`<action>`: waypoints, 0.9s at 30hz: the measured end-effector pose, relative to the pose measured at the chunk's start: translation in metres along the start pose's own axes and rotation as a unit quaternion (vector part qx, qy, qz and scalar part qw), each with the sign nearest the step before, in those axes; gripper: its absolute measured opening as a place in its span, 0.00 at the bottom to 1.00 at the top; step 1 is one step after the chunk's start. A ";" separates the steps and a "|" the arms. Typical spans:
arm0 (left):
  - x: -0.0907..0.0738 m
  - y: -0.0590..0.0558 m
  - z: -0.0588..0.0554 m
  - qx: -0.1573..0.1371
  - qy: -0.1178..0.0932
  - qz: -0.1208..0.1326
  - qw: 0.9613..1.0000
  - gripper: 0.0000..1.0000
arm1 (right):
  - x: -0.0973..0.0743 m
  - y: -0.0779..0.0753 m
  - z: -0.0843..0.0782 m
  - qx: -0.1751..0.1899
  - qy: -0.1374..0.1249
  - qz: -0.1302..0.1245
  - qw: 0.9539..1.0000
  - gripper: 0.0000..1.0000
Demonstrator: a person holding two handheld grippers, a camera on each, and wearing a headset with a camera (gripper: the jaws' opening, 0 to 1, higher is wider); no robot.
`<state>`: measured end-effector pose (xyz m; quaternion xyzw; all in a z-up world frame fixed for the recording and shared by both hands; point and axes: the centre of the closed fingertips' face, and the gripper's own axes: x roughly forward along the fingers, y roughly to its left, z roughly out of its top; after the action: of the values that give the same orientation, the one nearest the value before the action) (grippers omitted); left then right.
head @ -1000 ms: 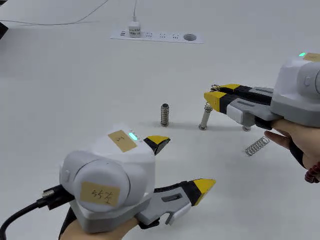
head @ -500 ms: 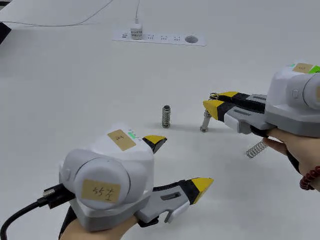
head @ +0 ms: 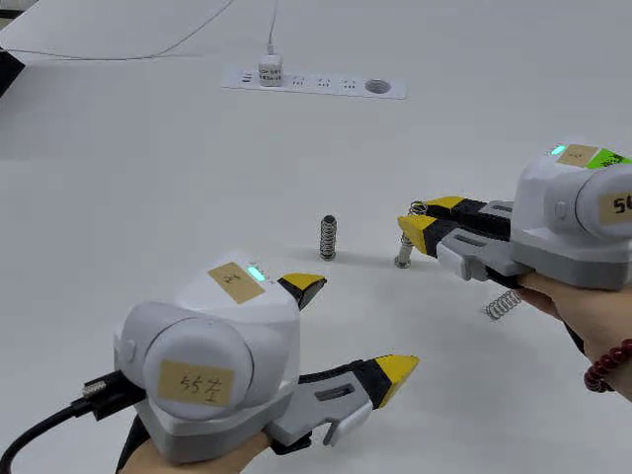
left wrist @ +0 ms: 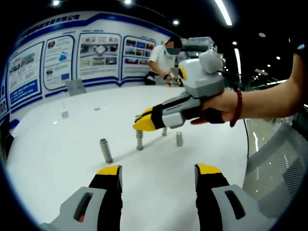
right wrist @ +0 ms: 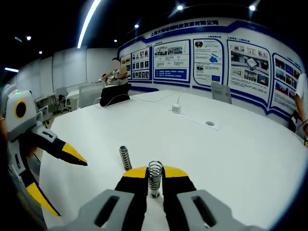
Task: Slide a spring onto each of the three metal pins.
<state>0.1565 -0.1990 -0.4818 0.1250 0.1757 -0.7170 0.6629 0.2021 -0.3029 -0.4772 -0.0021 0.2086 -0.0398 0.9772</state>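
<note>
Jaws of the right gripper [head: 420, 215] pinch a coiled wire spring [right wrist: 155, 174] at the top of the middle steel pin [head: 404, 249]. The left gripper [head: 351, 326] hangs with jaws spread, holding nothing. A neighbouring pin [head: 328, 237] wears its own coil. One loose spring [head: 503, 304] lies on the smooth white table [head: 148, 178], with open surface all around.

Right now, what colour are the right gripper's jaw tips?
Yellow, on the right gripper, shut on a spring; clearest in the right gripper view.
</note>
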 end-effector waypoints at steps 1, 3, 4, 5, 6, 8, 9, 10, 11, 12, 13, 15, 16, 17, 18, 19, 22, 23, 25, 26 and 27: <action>0.000 0.000 0.000 0.000 -0.001 0.000 1.000 0.62 | 0.001 0.000 -0.001 0.001 0.001 0.000 1.000 0.12; -0.001 0.001 0.000 -0.001 0.000 0.001 1.000 0.62 | 0.002 0.000 -0.004 0.005 0.006 0.001 1.000 0.12; -0.001 0.001 0.000 -0.001 -0.001 0.001 1.000 0.62 | 0.003 0.000 -0.005 0.005 0.008 0.001 1.000 0.12; -0.001 0.001 0.001 -0.002 -0.002 0.001 1.000 0.62 | 0.004 0.000 -0.006 0.006 0.008 0.001 1.000 0.12; -0.001 0.001 0.001 -0.003 -0.002 0.001 1.000 0.62 | 0.004 0.000 -0.007 0.008 0.010 0.002 1.000 0.12; -0.001 0.001 0.001 -0.003 -0.002 0.002 1.000 0.62 | 0.005 0.000 -0.009 0.008 0.012 0.001 1.000 0.12; -0.001 0.001 0.001 -0.003 -0.002 0.002 1.000 0.62 | 0.006 0.001 -0.010 0.011 0.014 0.002 1.000 0.12; -0.001 0.002 0.001 -0.003 -0.002 0.002 1.000 0.62 | 0.006 0.001 -0.012 0.012 0.016 0.002 1.000 0.12; -0.001 0.002 0.001 -0.003 -0.002 0.002 1.000 0.62 | 0.007 0.001 -0.014 0.012 0.018 0.003 1.000 0.12; -0.001 0.001 0.001 -0.004 -0.002 0.002 1.000 0.62 | 0.007 0.002 -0.015 0.012 0.020 0.004 1.000 0.12; -0.001 0.001 0.000 -0.004 -0.001 0.001 1.000 0.61 | 0.008 0.002 -0.016 0.012 0.022 0.004 1.000 0.12; -0.001 0.002 -0.001 -0.003 0.002 0.002 1.000 0.61 | 0.008 0.002 -0.018 0.013 0.024 0.005 1.000 0.12; -0.001 0.001 -0.001 -0.003 0.002 0.002 1.000 0.61 | 0.008 0.001 -0.019 0.013 0.025 0.005 1.000 0.12; -0.001 0.001 0.000 -0.004 0.001 0.001 1.000 0.61 | 0.009 0.001 -0.020 0.014 0.027 0.005 1.000 0.12; -0.001 0.001 0.000 -0.004 0.000 0.001 1.000 0.61 | 0.009 0.001 -0.021 0.015 0.028 0.004 0.999 0.12; -0.001 0.001 0.000 -0.004 0.000 0.001 1.000 0.61 | 0.009 0.000 -0.022 0.014 0.030 0.005 0.999 0.12; -0.001 0.002 0.000 -0.004 0.001 0.002 1.000 0.61 | 0.010 -0.001 -0.025 0.016 0.033 0.004 0.999 0.12; -0.001 0.002 0.000 -0.004 0.000 0.002 1.000 0.61 | 0.010 -0.001 -0.026 0.016 0.035 0.003 0.999 0.12; -0.001 0.002 0.000 -0.004 0.000 0.002 1.000 0.61 | 0.010 -0.001 -0.028 0.016 0.037 0.003 0.999 0.12; -0.001 0.002 0.000 -0.005 0.001 0.002 1.000 0.61 | 0.011 -0.001 -0.029 0.016 0.039 0.003 0.999 0.12; -0.001 0.002 0.000 -0.004 0.001 0.002 1.000 0.61 | 0.011 -0.001 -0.030 0.016 0.040 0.003 0.999 0.12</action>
<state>0.1586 -0.1980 -0.4818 0.1235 0.1794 -0.7146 0.6647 0.1998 -0.3044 -0.5091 0.0155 0.2471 -0.0401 0.9680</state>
